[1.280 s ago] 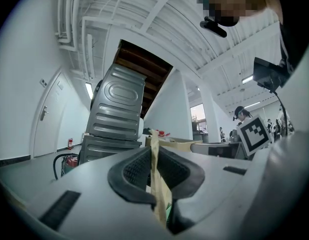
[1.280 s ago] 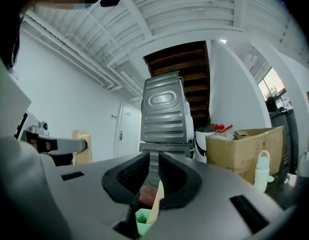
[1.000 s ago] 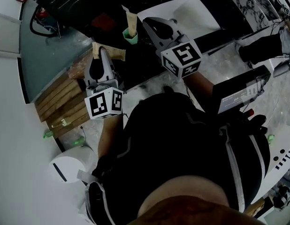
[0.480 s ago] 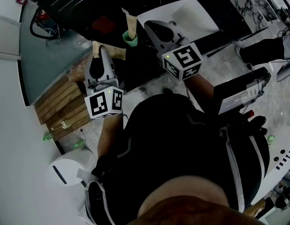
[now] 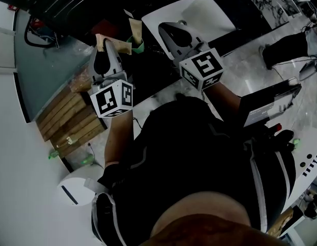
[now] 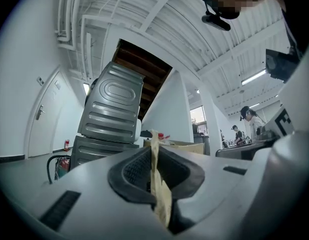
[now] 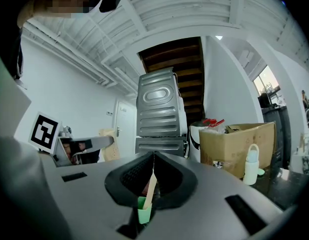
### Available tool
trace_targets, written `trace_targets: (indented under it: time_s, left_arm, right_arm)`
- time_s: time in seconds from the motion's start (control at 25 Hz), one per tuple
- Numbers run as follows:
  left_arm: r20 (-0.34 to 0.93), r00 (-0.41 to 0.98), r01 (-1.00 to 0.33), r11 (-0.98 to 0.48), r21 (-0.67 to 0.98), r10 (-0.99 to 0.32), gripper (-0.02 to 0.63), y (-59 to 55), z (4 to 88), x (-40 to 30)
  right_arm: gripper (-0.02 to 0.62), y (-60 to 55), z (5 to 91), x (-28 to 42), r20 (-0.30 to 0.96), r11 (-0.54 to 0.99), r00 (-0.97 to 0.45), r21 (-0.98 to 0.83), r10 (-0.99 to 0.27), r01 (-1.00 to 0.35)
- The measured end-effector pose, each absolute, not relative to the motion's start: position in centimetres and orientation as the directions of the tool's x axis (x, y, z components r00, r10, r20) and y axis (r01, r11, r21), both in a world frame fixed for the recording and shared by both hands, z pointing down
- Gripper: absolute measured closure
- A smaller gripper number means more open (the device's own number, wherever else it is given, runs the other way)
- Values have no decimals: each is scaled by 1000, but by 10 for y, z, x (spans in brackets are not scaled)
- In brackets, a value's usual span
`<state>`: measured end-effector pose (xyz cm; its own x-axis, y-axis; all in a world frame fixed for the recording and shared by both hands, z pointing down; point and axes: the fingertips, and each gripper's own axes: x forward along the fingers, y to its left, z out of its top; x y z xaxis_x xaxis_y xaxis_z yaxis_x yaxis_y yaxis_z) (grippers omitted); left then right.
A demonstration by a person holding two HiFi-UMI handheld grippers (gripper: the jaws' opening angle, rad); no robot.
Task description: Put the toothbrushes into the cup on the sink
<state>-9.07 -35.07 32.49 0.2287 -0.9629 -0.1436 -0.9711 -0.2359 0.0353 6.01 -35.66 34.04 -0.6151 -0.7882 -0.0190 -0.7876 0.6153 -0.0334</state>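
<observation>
A white rectangular sink (image 5: 199, 9) lies just ahead. The left gripper (image 5: 104, 47) has its fingers pinching a tan paper-wrapped toothbrush (image 6: 157, 184). The right gripper (image 5: 166, 29) has its fingers pressed together on a thin wooden toothbrush with a green end (image 7: 150, 186). Probably mid-carry; next, each brush needs lowering into the cup.

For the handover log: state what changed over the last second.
The left hand-held gripper carried its wrapped toothbrush forward, nearer the cup. Nothing was taken hold of or let go. Unchanged: the left grip on that toothbrush, a second toothbrush standing in the cup, and the right hand-held gripper shut and empty just right of the cup.
</observation>
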Motion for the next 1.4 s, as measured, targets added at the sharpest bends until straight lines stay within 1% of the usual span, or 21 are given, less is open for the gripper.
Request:
trace_targets:
  time_s: [0.36, 0.52, 0.64, 1.4]
  left_arm:
    - [-93, 175, -984, -177, 12, -980, 569, -396, 361, -90]
    - [-87, 178, -984, -180, 14, -980, 569, -401, 374, -85]
    - [-57, 173, -985, -174, 11, -983, 569, -402, 390, -82]
    - [17, 161, -983, -162, -87, -987, 568, -404, 438, -62]
  right_arm:
    - [571, -370, 363, 73, 40, 610, -612, -51, -790, -791]
    - [571, -375, 371, 78, 56, 615, -617, -51, -785, -787]
    - [570, -374, 377, 79, 68, 619, -622, -57, -780, -783]
    - [571, -372, 399, 82, 75, 622, -628, -82, -775, -778]
